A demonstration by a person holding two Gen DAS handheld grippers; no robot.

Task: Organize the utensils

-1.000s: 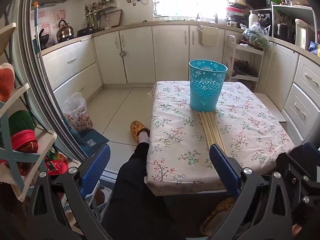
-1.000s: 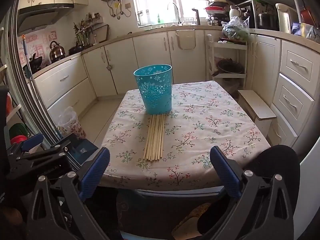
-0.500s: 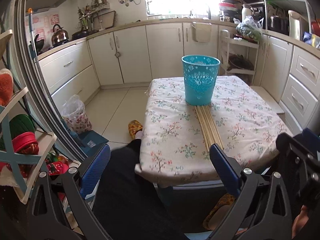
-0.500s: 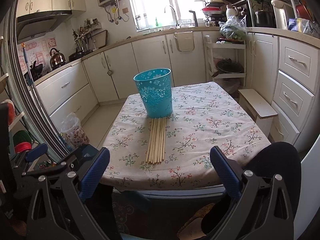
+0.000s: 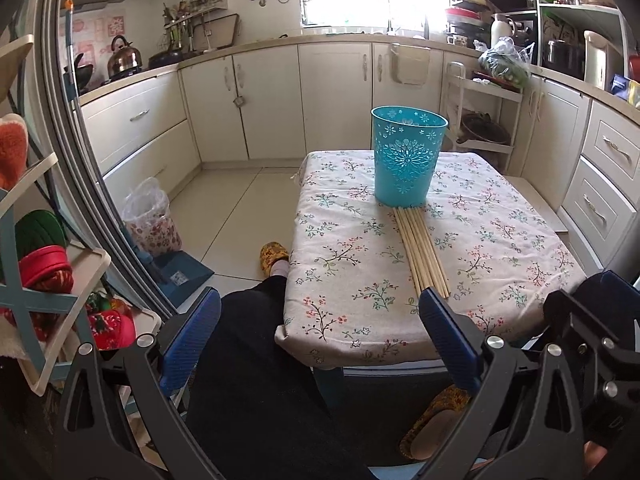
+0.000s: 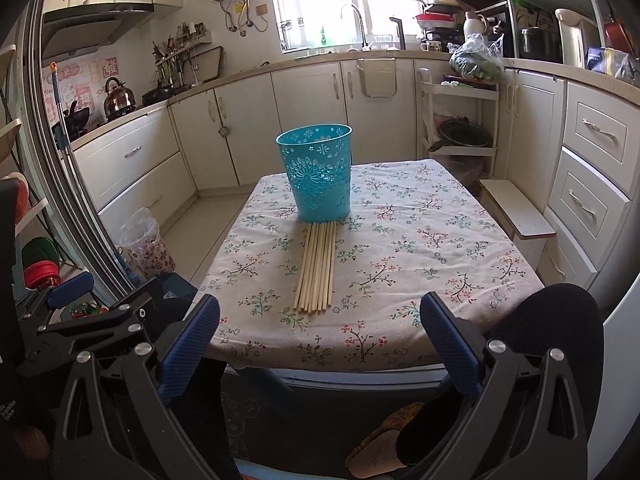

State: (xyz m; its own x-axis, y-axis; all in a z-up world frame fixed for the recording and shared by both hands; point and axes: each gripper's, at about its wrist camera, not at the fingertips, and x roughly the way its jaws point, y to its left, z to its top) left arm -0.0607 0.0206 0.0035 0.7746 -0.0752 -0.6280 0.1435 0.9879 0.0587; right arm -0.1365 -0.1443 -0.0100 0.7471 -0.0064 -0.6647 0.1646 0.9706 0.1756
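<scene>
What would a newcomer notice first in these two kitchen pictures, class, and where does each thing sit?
The teal bin stands upright near the middle of the floral cloth. A row of chopsticks lies flat just in front of it, far ends at its base. Both claws, left and right, hang open short of the table's near edge, holding nothing.
</scene>
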